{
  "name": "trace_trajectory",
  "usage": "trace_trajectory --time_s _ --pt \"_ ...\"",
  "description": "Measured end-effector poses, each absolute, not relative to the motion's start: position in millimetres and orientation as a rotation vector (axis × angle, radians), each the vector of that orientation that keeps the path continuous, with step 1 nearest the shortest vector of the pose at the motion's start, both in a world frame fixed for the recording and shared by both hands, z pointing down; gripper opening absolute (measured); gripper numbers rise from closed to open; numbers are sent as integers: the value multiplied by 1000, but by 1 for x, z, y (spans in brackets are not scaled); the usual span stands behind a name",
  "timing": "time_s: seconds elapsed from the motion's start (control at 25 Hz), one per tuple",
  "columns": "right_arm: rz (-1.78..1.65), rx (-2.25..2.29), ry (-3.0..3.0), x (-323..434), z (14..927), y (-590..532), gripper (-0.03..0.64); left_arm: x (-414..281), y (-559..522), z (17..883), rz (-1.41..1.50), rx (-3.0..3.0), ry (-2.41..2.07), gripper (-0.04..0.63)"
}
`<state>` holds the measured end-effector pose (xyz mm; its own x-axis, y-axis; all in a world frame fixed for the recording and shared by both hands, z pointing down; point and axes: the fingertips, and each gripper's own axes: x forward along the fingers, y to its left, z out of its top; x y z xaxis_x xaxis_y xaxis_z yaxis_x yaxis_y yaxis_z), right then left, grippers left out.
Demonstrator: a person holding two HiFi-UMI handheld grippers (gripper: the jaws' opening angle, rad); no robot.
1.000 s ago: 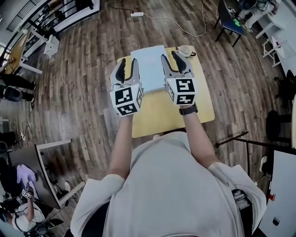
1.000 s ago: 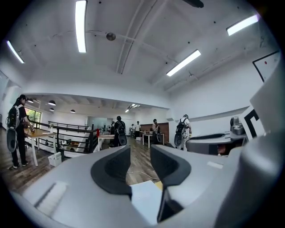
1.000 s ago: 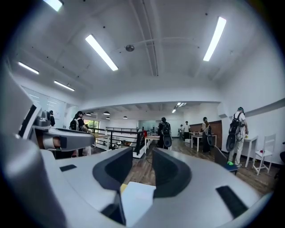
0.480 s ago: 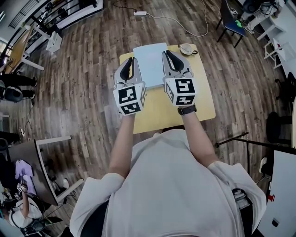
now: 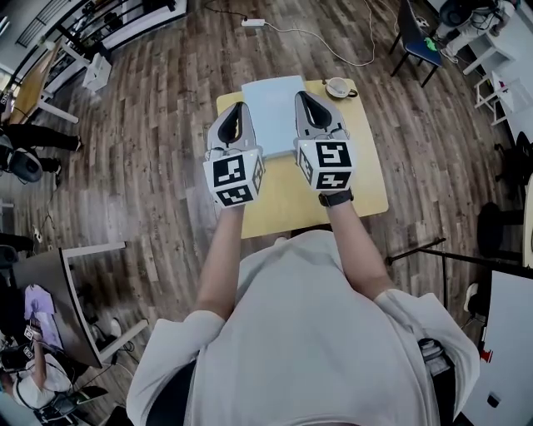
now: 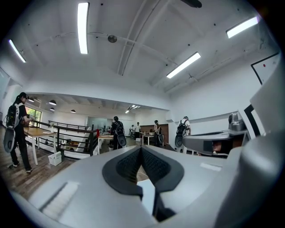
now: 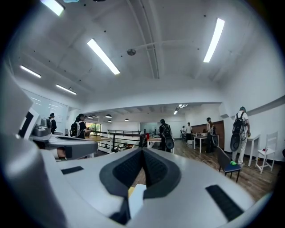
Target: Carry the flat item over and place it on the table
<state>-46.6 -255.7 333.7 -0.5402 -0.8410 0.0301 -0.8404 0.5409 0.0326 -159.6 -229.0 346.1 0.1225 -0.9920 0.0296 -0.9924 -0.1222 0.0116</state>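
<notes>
The flat white item (image 5: 273, 112) lies at the far end of the small yellow table (image 5: 333, 187). My left gripper (image 5: 241, 106) hovers over the item's left edge and my right gripper (image 5: 301, 96) over its right edge, both pointing away from me. Both are shut with nothing between the pads. In the left gripper view the dark pads (image 6: 129, 164) meet in a closed line at the left gripper (image 6: 141, 148), with a strip of the white item (image 6: 148, 196) below. The right gripper (image 7: 143, 150) looks the same, with the white item (image 7: 136, 198) under it.
A small cup (image 5: 338, 86) stands on the table's far right corner. On the wooden floor beyond lie a power strip (image 5: 253, 22) and its cable. A blue chair (image 5: 416, 37) stands at the far right, white tables and people at the left.
Both grippers' jaws have gone from partly open to shut. The hands have stayed over the item's two sides, with only a slight shift in the view.
</notes>
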Motion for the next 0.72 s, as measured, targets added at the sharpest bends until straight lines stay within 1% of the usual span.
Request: trace_trajectory --time_s 0.48,0.72 --pt "18 1487 -2689 -46 351 -271 11 -156 -245 358 61 2333 -2025 9" --pt "44 1480 -2675 -46 368 -303 11 -159 -275 377 83 2304 -2023 9"
